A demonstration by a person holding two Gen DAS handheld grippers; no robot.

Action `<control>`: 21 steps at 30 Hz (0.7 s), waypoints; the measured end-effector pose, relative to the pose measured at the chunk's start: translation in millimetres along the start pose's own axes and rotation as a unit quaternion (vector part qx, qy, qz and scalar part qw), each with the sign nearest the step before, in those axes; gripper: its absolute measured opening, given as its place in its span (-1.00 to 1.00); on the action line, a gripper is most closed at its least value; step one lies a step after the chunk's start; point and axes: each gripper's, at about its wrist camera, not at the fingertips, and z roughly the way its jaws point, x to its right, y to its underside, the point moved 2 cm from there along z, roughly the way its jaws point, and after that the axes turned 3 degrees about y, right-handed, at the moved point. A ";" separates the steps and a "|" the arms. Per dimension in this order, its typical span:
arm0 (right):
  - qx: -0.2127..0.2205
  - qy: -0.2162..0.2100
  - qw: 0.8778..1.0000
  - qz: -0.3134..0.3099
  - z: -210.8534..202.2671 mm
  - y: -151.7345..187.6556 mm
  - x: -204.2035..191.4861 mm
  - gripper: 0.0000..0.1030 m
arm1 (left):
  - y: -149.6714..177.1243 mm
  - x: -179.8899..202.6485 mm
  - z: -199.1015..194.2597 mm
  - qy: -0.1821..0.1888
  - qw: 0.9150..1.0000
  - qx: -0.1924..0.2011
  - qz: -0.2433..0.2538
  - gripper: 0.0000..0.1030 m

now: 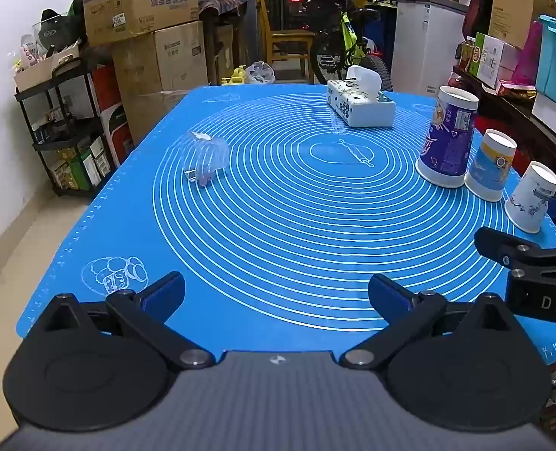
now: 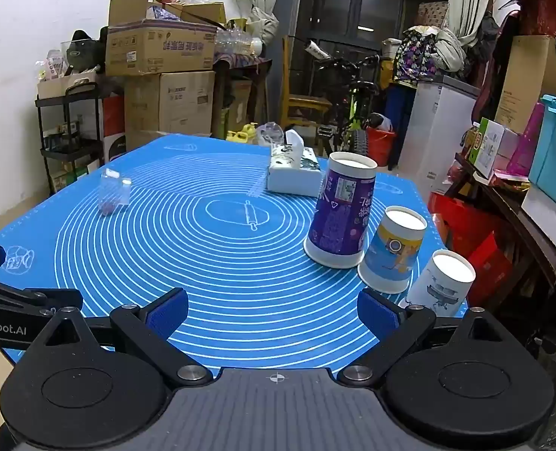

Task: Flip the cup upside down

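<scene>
Three paper cups stand upside down in a row at the mat's right side: a tall purple cup (image 1: 449,139) (image 2: 343,214), a blue and yellow cup (image 1: 491,165) (image 2: 394,250) and a small white cup (image 1: 531,203) (image 2: 441,282). A clear plastic cup (image 1: 206,159) (image 2: 114,191) lies on its side at the mat's left. My left gripper (image 1: 276,293) is open and empty over the mat's near edge. My right gripper (image 2: 272,310) is open and empty, with the white cup just beyond its right finger.
A blue silicone mat (image 1: 278,225) covers the table. A tissue box (image 1: 360,103) (image 2: 294,174) sits at the far side. Cardboard boxes (image 1: 142,18), a shelf, a bicycle (image 1: 349,49) and clutter surround the table. The right gripper's body (image 1: 533,263) shows in the left wrist view.
</scene>
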 end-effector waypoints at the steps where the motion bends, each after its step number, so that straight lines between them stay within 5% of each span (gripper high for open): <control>1: 0.003 0.004 1.000 -0.005 -0.4 -0.2 -0.3 0.88 | 0.0 0.0 0.0 0.000 1.000 0.001 0.000 0.99; 21: -0.004 -0.003 1.000 0.000 0.4 0.9 1.4 0.88 | 2.4 -4.2 -0.5 0.000 1.000 -0.001 -0.005 0.99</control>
